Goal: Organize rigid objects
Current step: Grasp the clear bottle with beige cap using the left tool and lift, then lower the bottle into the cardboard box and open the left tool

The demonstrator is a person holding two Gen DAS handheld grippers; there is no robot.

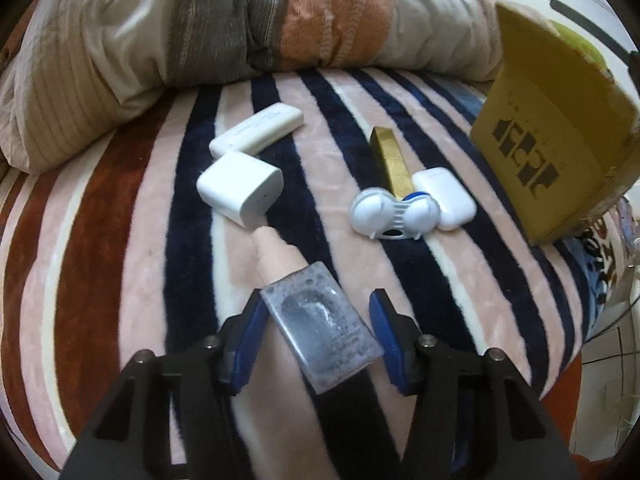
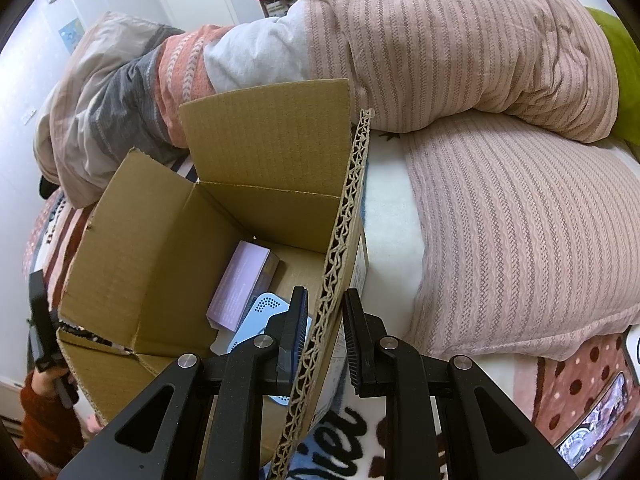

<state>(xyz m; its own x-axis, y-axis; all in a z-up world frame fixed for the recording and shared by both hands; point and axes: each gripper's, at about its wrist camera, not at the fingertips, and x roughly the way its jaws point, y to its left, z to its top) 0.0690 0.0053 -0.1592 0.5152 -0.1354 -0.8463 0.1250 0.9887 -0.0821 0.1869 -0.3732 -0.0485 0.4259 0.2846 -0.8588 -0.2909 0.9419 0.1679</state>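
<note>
In the left wrist view we hold the left gripper (image 1: 318,334) low over the striped blanket (image 1: 120,280). Between its two blue-padded fingers (image 1: 246,340) lies one tube with a clear cap (image 1: 320,328) and a peach body. The left pad seems to touch the cap; on the right a gap shows, so we cannot tell whether the tube is pinched. Five more things lie farther off on the blanket: one white charger block (image 1: 240,188), one flat white case (image 1: 258,130) just behind it, one gold bar (image 1: 390,164), one white two-domed case (image 1: 390,214), and one white earbud case (image 1: 444,198) touching it. One cardboard box (image 1: 560,140) stands at the right. A rumpled duvet (image 1: 200,28) lies behind.

In the right wrist view the right gripper (image 2: 326,328) is nearly closed, its two black fingers (image 2: 360,336) straddling one corrugated wall of the open cardboard box (image 2: 160,260). Inside we count two things: one lilac carton (image 2: 240,284) and one pale blue perforated item (image 2: 268,312) beside it. One striped pillow (image 2: 520,240) lies to the right. At the left edge our hand in a rust sleeve (image 2: 44,404) holds the other tool.
</note>
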